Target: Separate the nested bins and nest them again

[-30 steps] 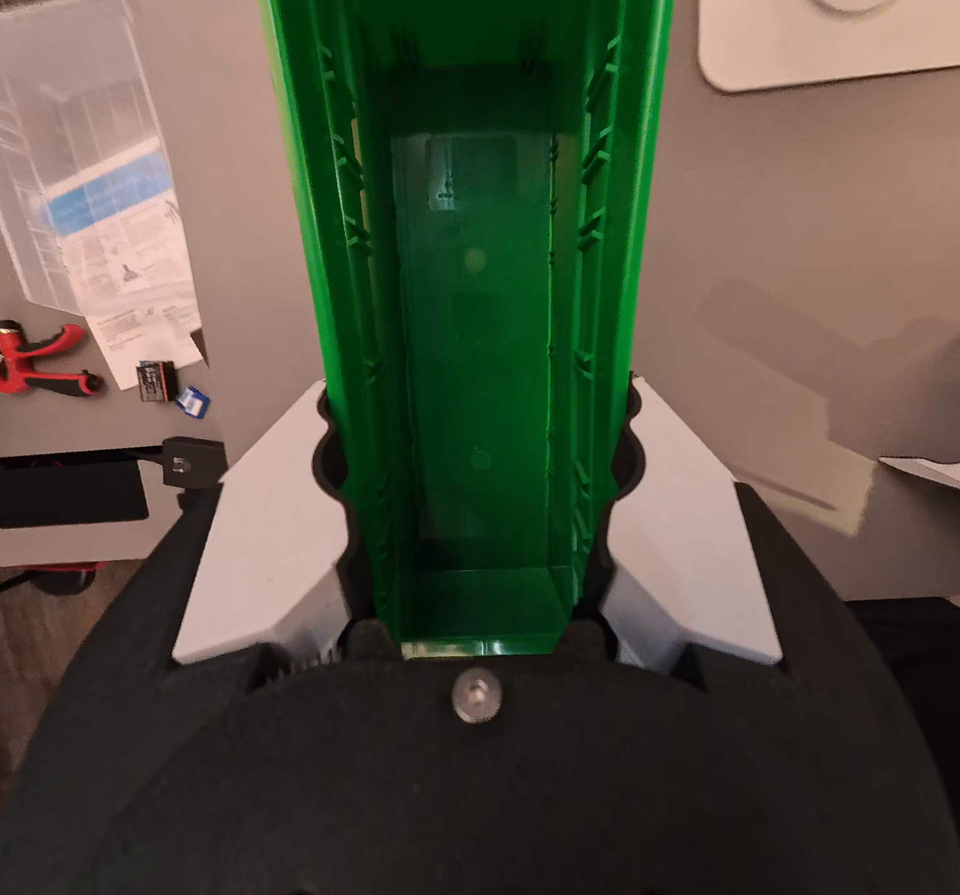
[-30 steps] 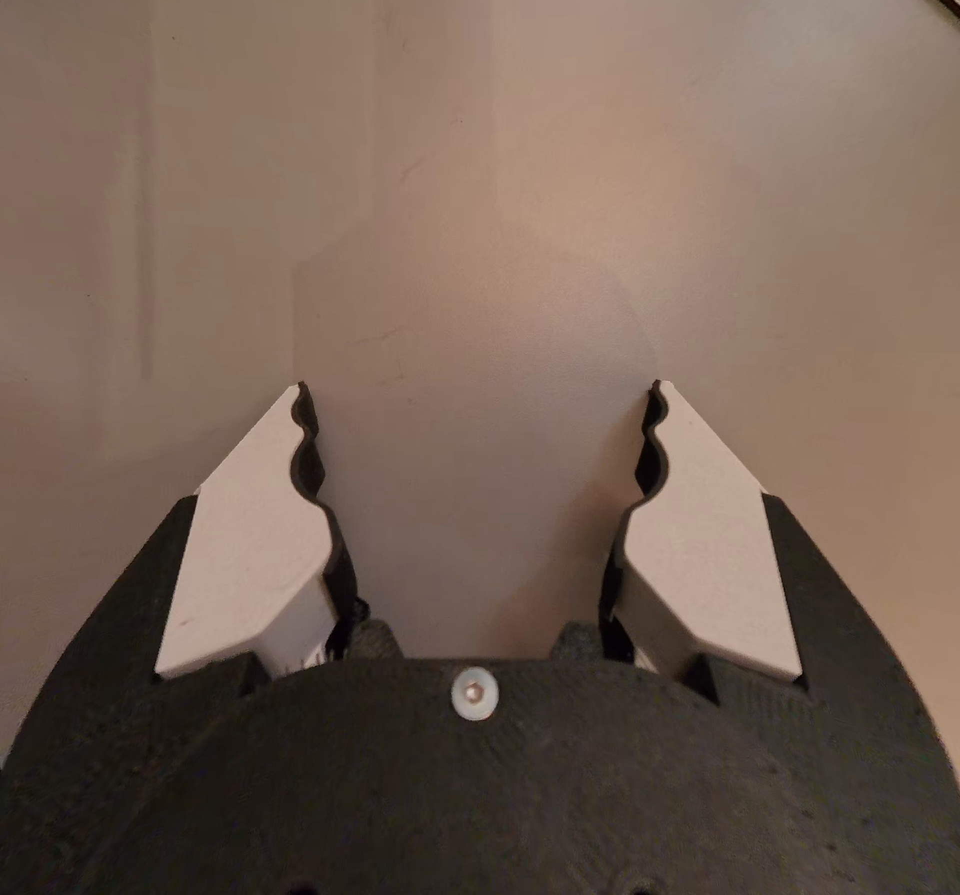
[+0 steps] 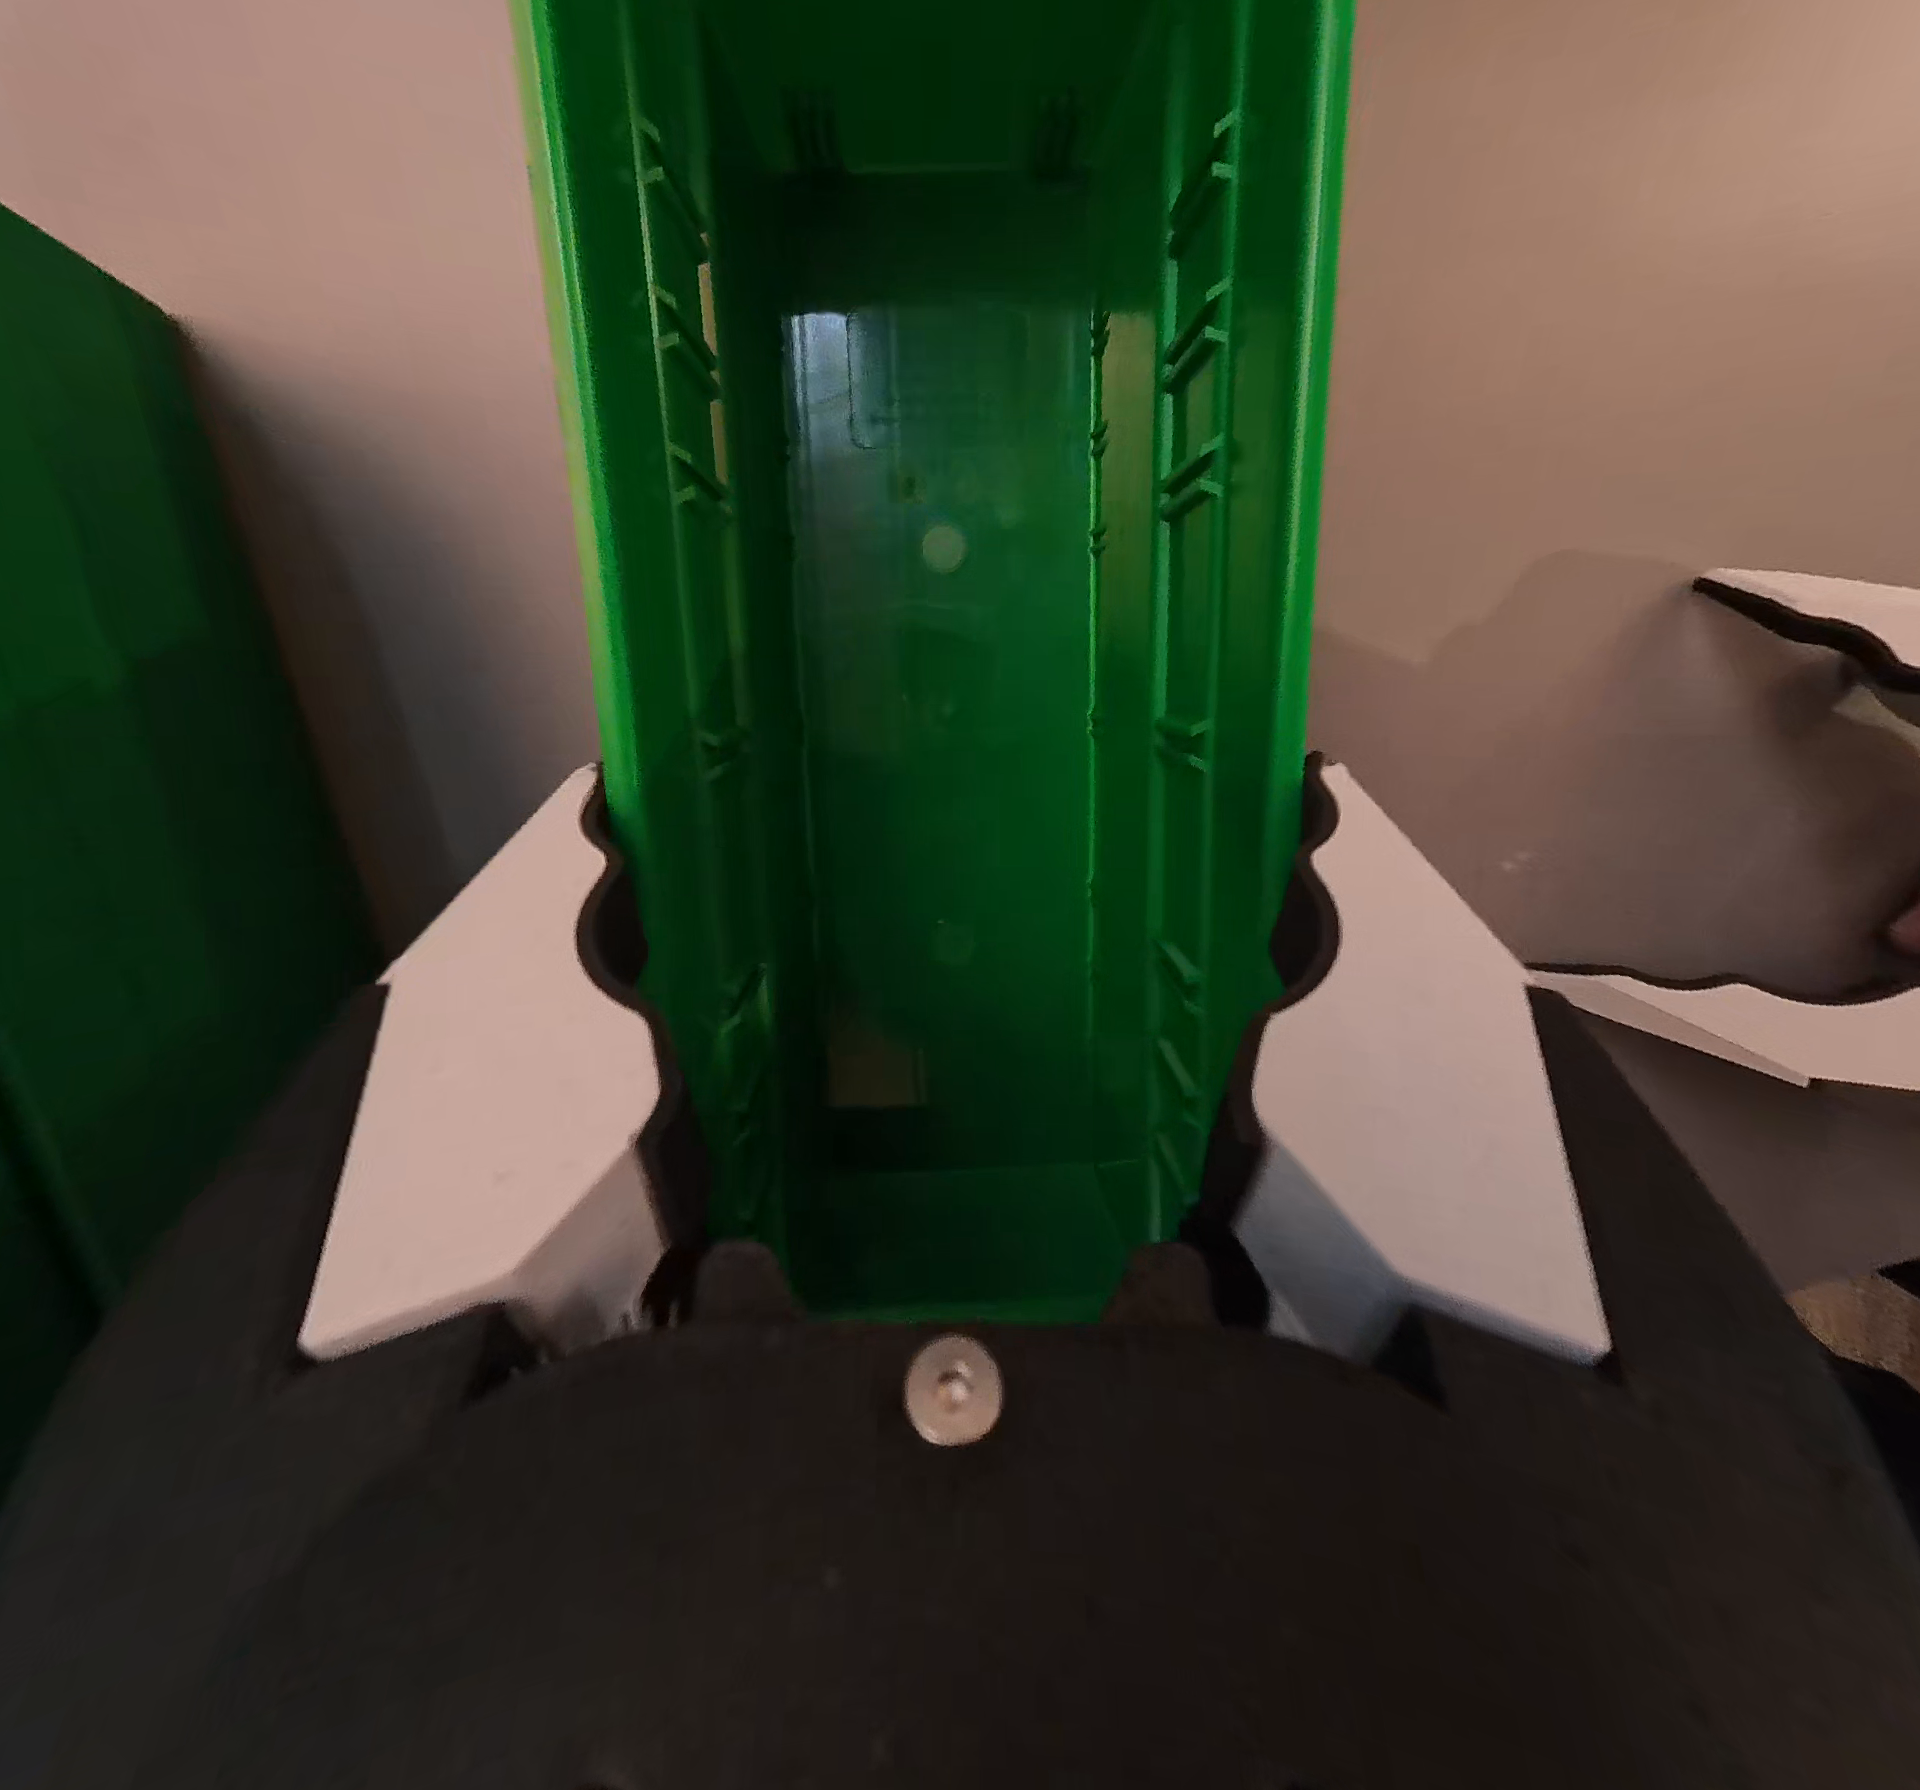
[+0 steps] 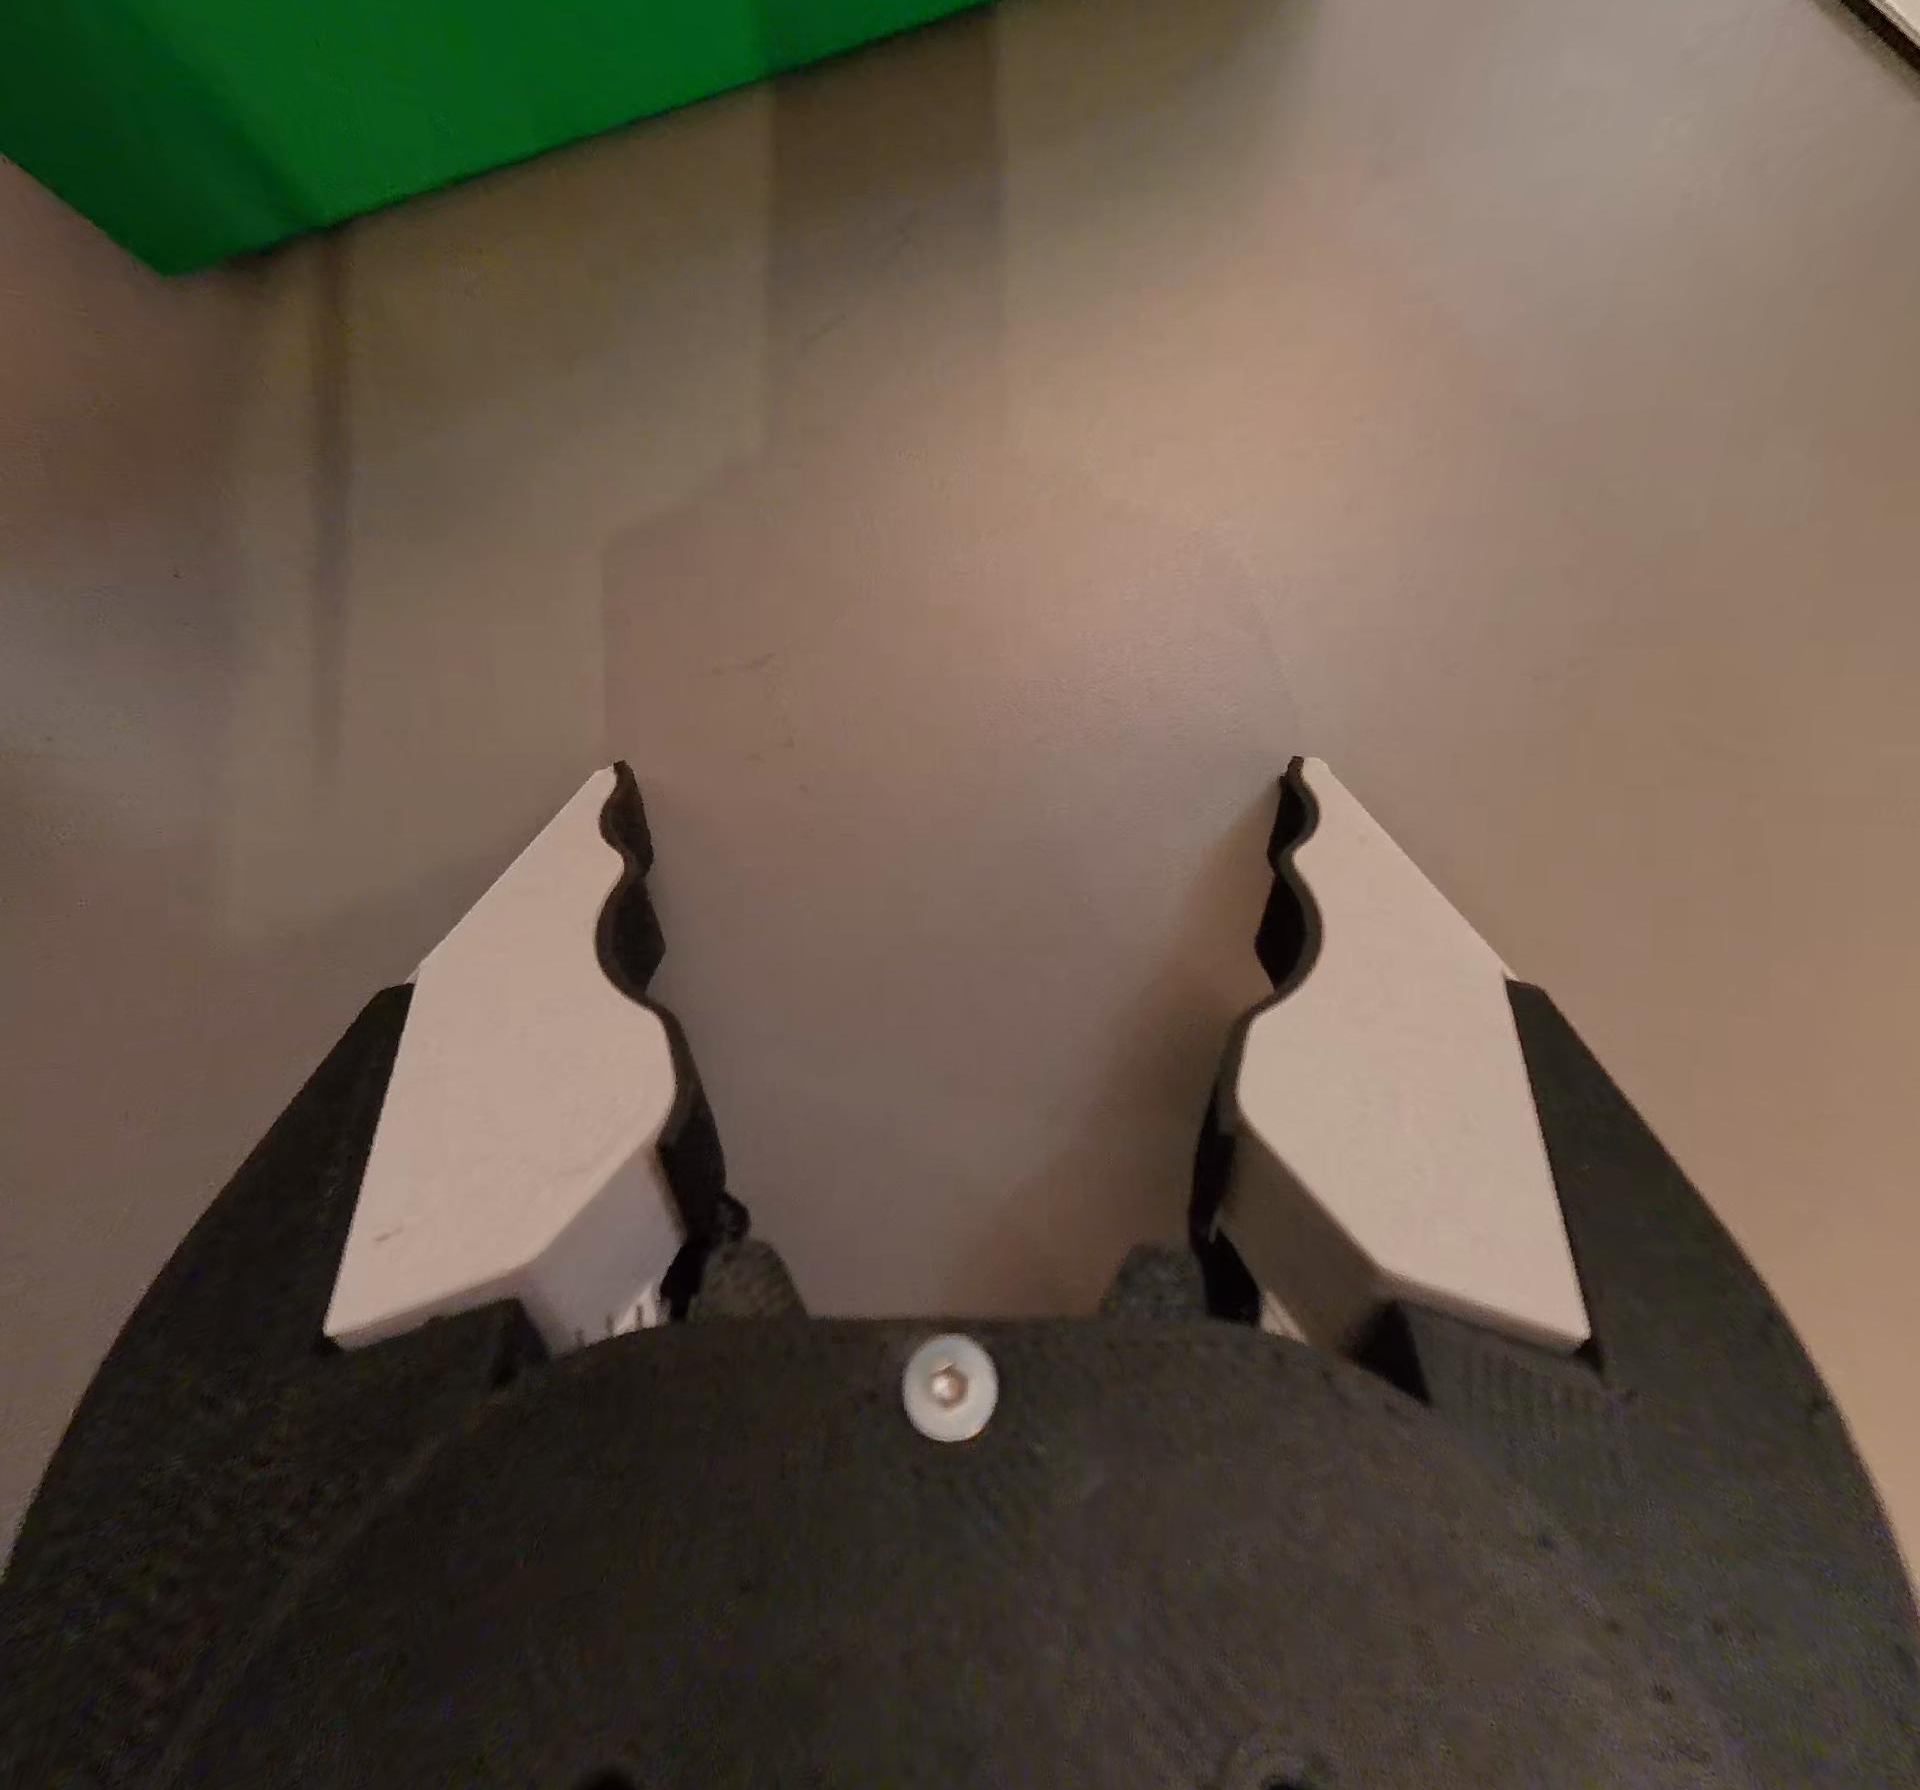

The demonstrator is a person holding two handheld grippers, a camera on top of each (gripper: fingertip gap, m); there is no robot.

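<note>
Holding one green bin (image 3: 935, 597) clamped in our left gripper (image 3: 956, 774), we are now bringing the second bin (image 4: 520, 26) into view beyond our empty, wide-open right gripper (image 4: 956, 769), nearing re-nesting.

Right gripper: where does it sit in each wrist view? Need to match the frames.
Left wrist view: the right gripper comes in at the right edge, mid-height, fingers apart, to the right of the green bin.
Right wrist view: it is that camera's own, bottom centre, open and empty.
Shared landmark: the grey surface behind both.
</note>
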